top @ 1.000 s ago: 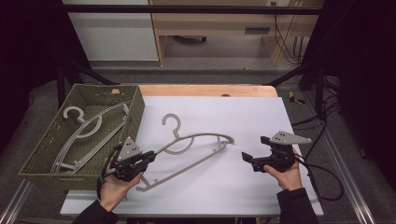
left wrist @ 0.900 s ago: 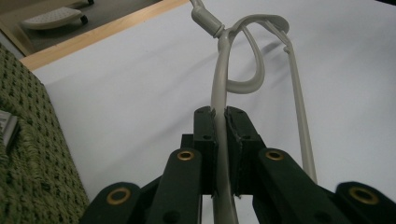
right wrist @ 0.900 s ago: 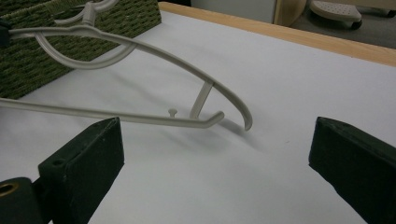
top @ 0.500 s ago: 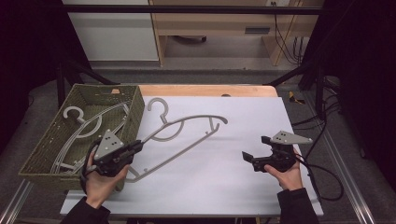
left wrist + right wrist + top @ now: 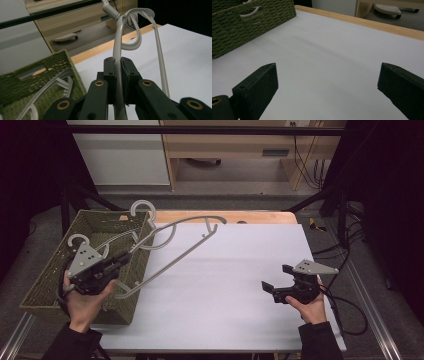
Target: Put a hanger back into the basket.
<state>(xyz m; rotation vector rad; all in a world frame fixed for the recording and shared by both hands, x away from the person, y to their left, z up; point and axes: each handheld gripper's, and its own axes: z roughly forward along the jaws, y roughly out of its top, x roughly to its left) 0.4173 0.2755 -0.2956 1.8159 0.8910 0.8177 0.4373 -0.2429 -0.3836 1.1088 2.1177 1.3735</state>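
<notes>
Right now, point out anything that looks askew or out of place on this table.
The grey hanger clamped in the left gripper is tilted, off the table, its hook over the green basket's rim. Another hanger lies askew in the basket, hook propped on the wall. The right gripper is open above the white tabletop. Nothing looks damaged.

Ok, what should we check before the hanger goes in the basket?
1. Left tool clamped on the grey hanger: ok, pads squeeze its bar.
2. Hanger lifted off the white table: ok, its far end is raised; the low end beside the basket I cannot tell.
3. Hook past the green basket rim: not ok, the hook sits right above the far corner.
4. Room in the basket: ok, another hanger lies flat inside.
5. Right tool out of the way: ok, open and apart.
</notes>
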